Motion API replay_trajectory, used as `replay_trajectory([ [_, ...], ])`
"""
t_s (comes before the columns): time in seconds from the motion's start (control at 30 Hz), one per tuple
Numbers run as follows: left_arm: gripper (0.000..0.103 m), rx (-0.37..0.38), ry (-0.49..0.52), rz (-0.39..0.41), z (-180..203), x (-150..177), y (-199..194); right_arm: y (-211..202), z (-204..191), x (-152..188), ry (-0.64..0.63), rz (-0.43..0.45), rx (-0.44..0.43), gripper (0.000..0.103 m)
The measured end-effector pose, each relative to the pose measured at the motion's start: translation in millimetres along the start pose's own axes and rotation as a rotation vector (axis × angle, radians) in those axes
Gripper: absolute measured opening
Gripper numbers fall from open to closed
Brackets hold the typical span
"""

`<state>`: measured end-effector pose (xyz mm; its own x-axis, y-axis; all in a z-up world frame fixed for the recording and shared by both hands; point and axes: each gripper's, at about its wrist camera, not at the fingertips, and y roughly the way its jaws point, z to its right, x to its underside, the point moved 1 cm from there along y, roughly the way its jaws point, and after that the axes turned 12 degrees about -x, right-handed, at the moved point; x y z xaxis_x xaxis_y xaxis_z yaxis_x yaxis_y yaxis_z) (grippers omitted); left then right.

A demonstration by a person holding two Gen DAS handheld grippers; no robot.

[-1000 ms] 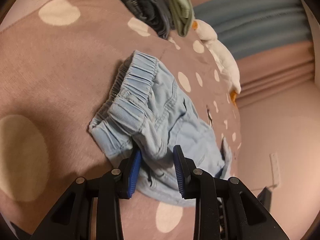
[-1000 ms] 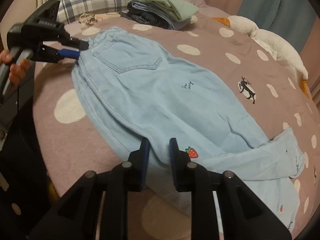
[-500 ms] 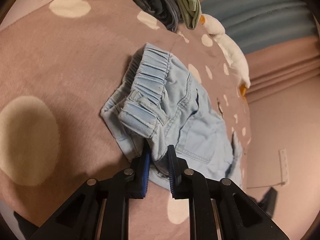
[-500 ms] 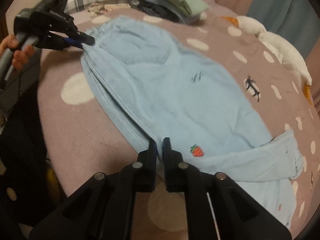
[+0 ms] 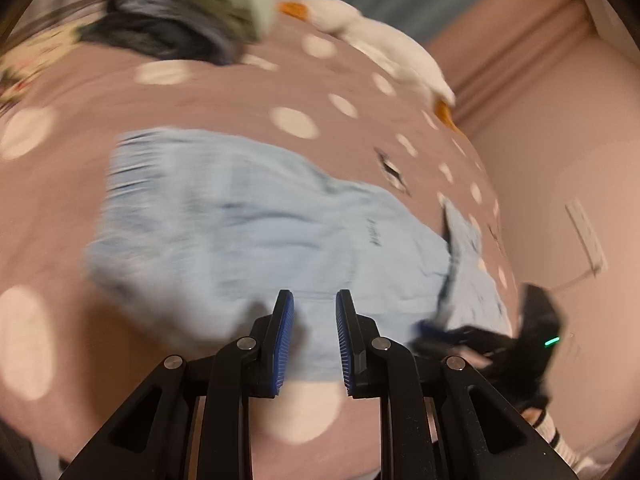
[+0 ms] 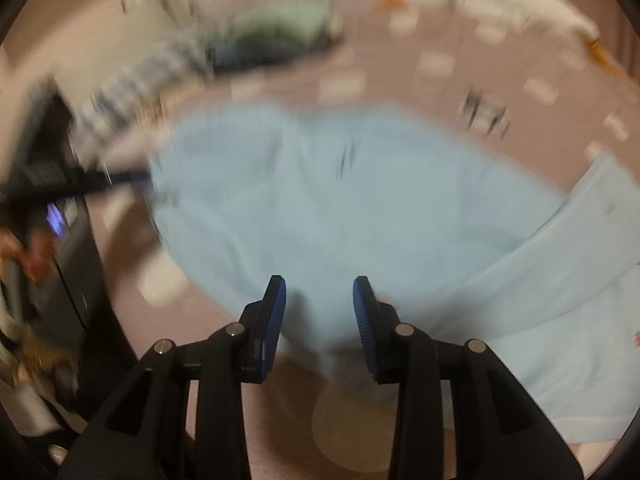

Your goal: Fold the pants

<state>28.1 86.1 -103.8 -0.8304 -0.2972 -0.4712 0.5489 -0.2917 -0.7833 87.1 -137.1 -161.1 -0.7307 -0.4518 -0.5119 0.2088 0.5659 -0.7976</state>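
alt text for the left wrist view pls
Blurred by motion: the left gripper, jaws open and holding nothing, over light blue pants spread on a pink polka-dot bedspread. Folded clothes and a white plush lie beyond.

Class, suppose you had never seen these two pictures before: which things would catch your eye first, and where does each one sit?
The pale blue pants spread flat across the middle of the pink polka-dot bedspread dominate both blurred views. In front, the left gripper and right gripper stand open over the near edge of the cloth. At the far edge of the bed lie a white plush goose and, to its left, a pile of folded clothes.
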Motion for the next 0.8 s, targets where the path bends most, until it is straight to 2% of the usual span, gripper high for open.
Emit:
replay_trajectory([
  [0.07, 0.018, 0.021, 0.046, -0.025, 21.7, -1.9, 13.8, -3.5, -5.9, 0.5, -0.010, 0.021, -0.003, 0.035],
  [0.13, 0.018, 0.044, 0.072, -0.041, 35.4, -3.6, 21.7, -18.7, 4.4, -2.9, 0.074, 0.061, -0.088, 0.034],
  [0.17, 0.018, 0.054, 0.092, -0.051, 43.3, -3.5, 27.0, -30.4, 12.6, -4.0, 0.114, 0.097, -0.104, 0.034],
  [0.27, 0.018, 0.081, 0.149, -0.095, 63.5, 0.5, 45.4, -67.1, 50.6, -7.7, 0.250, 0.219, -0.086, 0.038],
  [0.3, 0.018, 0.086, 0.163, -0.109, 67.3, 2.1, 49.3, -76.8, 64.5, -7.9, 0.297, 0.251, -0.071, 0.041],
  [0.37, 0.018, 0.096, 0.224, -0.149, 86.0, 9.1, 65.6, -96.8, 102.7, -11.6, 0.411, 0.297, 0.012, 0.047],
  [0.4, 0.018, 0.099, 0.243, -0.160, 92.2, 10.6, 69.3, -103.8, 123.2, -16.7, 0.471, 0.302, 0.084, 0.048],
  [0.47, 0.020, 0.113, 0.312, -0.188, 112.6, 17.1, 81.0, -110.3, 152.7, -28.4, 0.530, 0.305, 0.160, 0.049],
  [0.5, 0.025, 0.113, 0.342, -0.195, 120.0, 19.4, 83.8, -110.2, 170.3, -39.1, 0.560, 0.301, 0.180, 0.052],
  [0.57, 0.055, 0.119, 0.404, -0.206, 136.0, 24.2, 90.3, -104.7, 191.3, -58.1, 0.597, 0.289, 0.189, 0.061],
  [0.6, 0.058, 0.132, 0.425, -0.208, 143.2, 26.7, 91.9, -100.1, 203.1, -69.3, 0.607, 0.285, 0.197, 0.064],
  [0.67, 0.059, 0.154, 0.462, -0.216, 151.2, 28.6, 93.2, -88.9, 221.7, -87.5, 0.622, 0.259, 0.239, 0.063],
  [0.7, 0.059, 0.150, 0.475, -0.212, 154.2, 30.2, 94.3, -77.1, 234.3, -96.6, 0.647, 0.217, 0.291, 0.063],
  [0.8, 0.059, 0.082, 0.531, -0.193, 160.9, 37.0, 103.1, -59.2, 259.7, -98.5, 0.683, 0.099, 0.391, 0.060],
])
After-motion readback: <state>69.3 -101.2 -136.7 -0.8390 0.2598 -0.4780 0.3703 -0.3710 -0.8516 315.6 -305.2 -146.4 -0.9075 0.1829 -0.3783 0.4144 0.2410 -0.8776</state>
